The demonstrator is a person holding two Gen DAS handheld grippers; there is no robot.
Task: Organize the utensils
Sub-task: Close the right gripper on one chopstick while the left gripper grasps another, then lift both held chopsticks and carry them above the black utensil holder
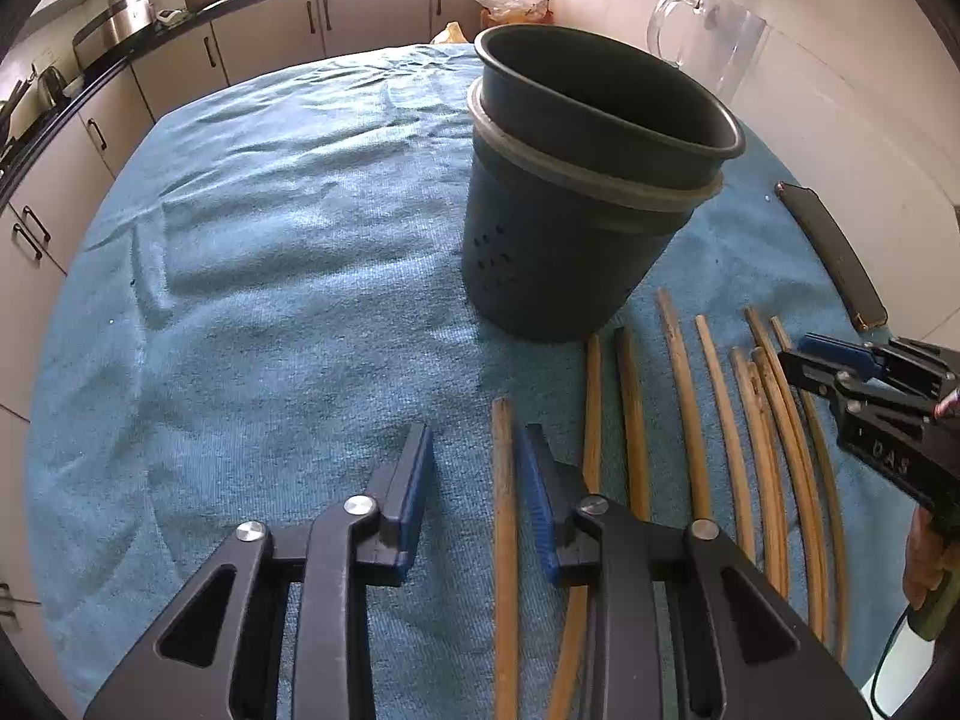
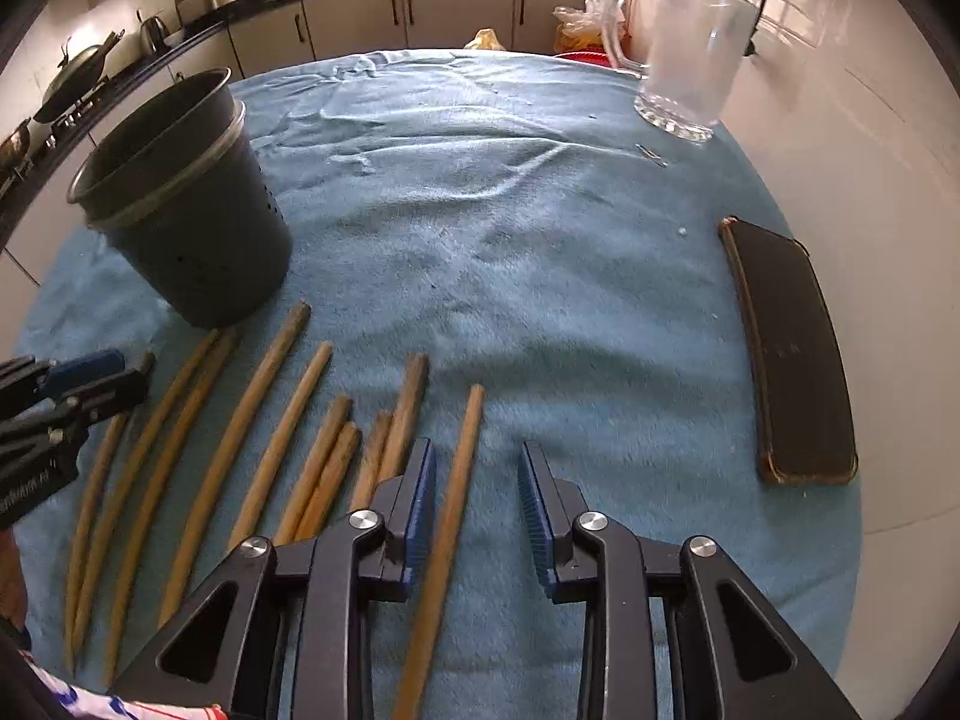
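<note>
A dark round utensil holder (image 1: 570, 240) (image 2: 198, 246) stands upright on the blue towel (image 1: 270, 300). Several wooden chopsticks (image 1: 690, 408) (image 2: 252, 420) lie side by side in front of it. My left gripper (image 1: 477, 480) is low over the towel, its jaws apart around the leftmost chopstick (image 1: 504, 510). That stick lies against the right pad, with a gap to the left pad. My right gripper (image 2: 477, 498) is also open, straddling the rightmost chopstick (image 2: 456, 510), which lies nearer the left pad. Each gripper also shows in the other view, the right gripper (image 1: 804, 360) and the left gripper (image 2: 129, 375).
A clear glass jug (image 2: 684, 60) (image 1: 714, 30) stands at the far right corner. A flat dark case (image 2: 792, 360) (image 1: 834, 252) lies along the right edge, by the white wall. Kitchen counters with pots run behind the table.
</note>
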